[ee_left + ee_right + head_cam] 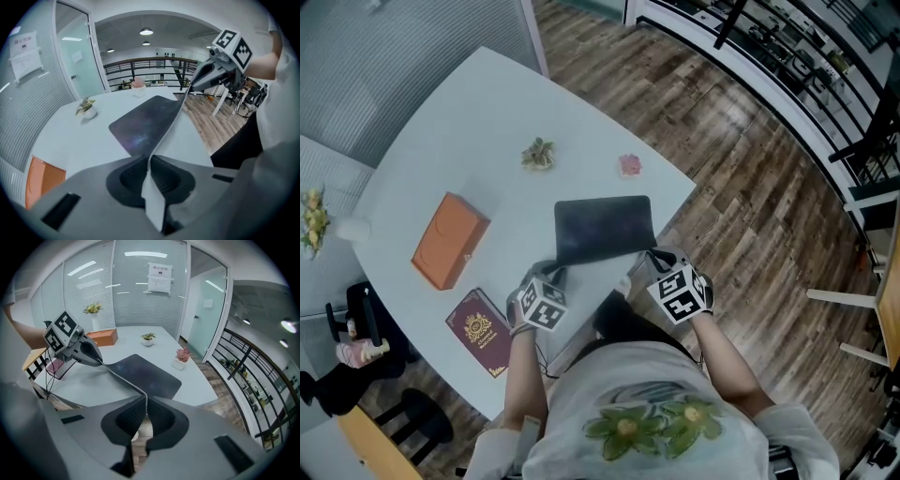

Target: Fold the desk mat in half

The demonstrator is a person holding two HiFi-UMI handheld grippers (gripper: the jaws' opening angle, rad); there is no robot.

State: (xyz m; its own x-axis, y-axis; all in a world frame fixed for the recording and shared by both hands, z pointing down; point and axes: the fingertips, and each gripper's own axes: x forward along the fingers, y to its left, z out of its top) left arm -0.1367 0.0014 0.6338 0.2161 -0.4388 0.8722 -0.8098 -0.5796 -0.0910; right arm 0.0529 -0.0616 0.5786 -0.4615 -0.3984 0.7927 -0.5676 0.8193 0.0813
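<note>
Person's shirt [647, 412] sat closest, w/ both grippers just past it at the table's [459, 131] near edge: left gripper [555, 273] jaws clenched on the desk mat's [602, 225] near-left corner, right gripper [652, 255] jaws clenched on its near-right corner. That near edge of the desk mat hung lifted off the table betw. them, pale underside showing, the rest flat & dark nr the right corner. Orange box [450, 240] & maroon booklet [479, 331] lay toward the left edge, green plant [538, 154] mid-table, pink plant [630, 165] by the right edge.
</note>
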